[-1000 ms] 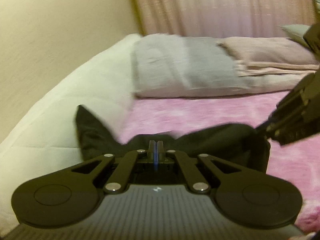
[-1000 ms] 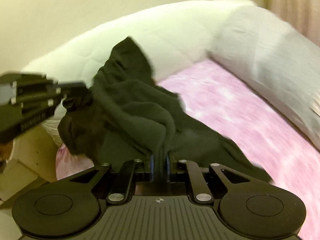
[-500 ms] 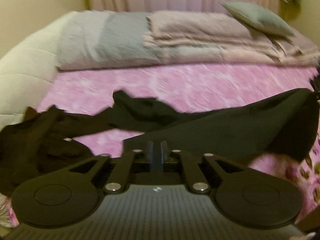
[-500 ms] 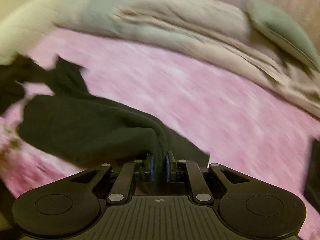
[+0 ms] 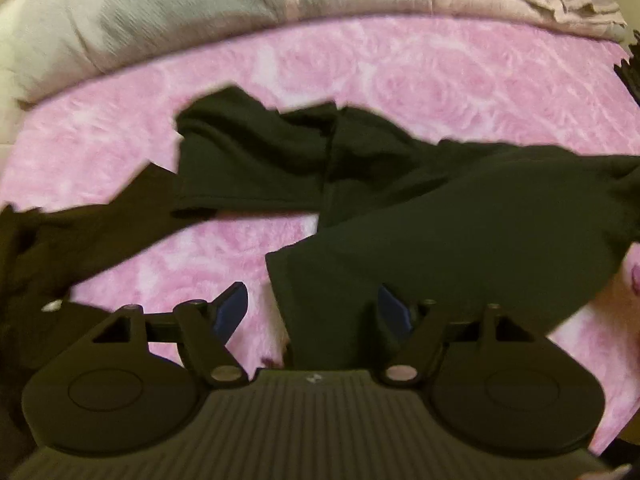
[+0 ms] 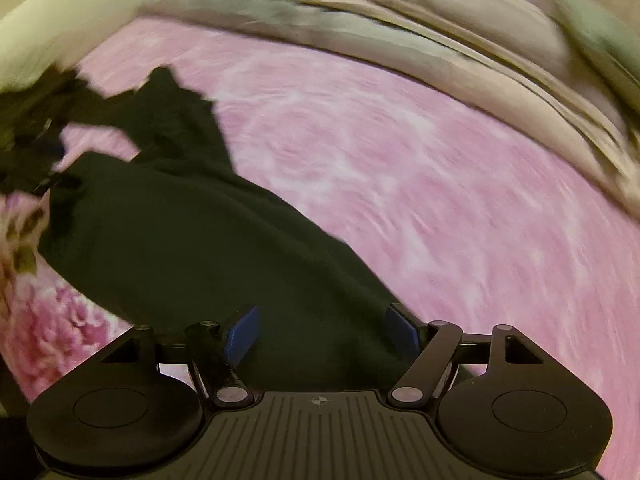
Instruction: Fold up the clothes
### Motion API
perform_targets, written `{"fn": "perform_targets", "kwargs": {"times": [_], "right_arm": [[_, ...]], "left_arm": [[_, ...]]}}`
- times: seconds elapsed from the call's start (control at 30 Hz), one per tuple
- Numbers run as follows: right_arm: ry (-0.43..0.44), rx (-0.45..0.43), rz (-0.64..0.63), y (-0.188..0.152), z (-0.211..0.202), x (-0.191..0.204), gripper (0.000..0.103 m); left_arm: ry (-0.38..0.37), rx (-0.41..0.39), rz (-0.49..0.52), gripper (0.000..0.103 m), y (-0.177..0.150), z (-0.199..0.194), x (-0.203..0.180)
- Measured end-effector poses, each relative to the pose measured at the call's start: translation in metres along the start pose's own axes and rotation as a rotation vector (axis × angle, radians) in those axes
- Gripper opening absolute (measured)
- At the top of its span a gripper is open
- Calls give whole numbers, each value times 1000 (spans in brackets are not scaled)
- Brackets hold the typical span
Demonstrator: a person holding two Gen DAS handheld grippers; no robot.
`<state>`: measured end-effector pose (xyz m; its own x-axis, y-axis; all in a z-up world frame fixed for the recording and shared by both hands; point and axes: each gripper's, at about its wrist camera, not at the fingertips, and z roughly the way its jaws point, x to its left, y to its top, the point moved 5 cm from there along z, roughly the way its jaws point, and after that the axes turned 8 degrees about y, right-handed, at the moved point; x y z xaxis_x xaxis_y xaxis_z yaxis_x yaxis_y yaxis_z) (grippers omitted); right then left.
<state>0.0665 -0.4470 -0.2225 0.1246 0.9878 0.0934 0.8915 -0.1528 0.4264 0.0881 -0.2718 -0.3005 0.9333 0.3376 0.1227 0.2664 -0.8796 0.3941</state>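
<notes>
Now the left gripper is being held wide open, with its blue pads spread apart above the soft black piece of clothing. Nothing is being squeezed by it. The right gripper is being held wide open too, and the same black cloth is lying loose between its pads. The clothing is being left spread out and crumpled on the fluffy pink rose-patterned blanket. Folded grey and beige bedding is being kept beyond it.
</notes>
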Motion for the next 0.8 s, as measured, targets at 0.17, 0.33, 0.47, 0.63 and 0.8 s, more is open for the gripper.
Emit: {"fn": "perform_targets", "kwargs": {"times": [0.17,0.33,0.47,0.63,0.8], "right_arm": [[91,78,-163,18,77,2,73],[169,198,-164,-4,98,-4,6],[261,246,-190,-58,48,18,6],[303,360,-167,-142,-2,42,6],[300,433,-78,-196,-25,45,6]], "left_arm": [[-107,51,70,19,-9,20,-16],[-164,64,108,8,-52,-47,-54],[-211,82,134,6,-90,-106,-85],[-251,145,158,6,-137,-161,-124],[-249,168,168,32,-138,-166,-136]]}}
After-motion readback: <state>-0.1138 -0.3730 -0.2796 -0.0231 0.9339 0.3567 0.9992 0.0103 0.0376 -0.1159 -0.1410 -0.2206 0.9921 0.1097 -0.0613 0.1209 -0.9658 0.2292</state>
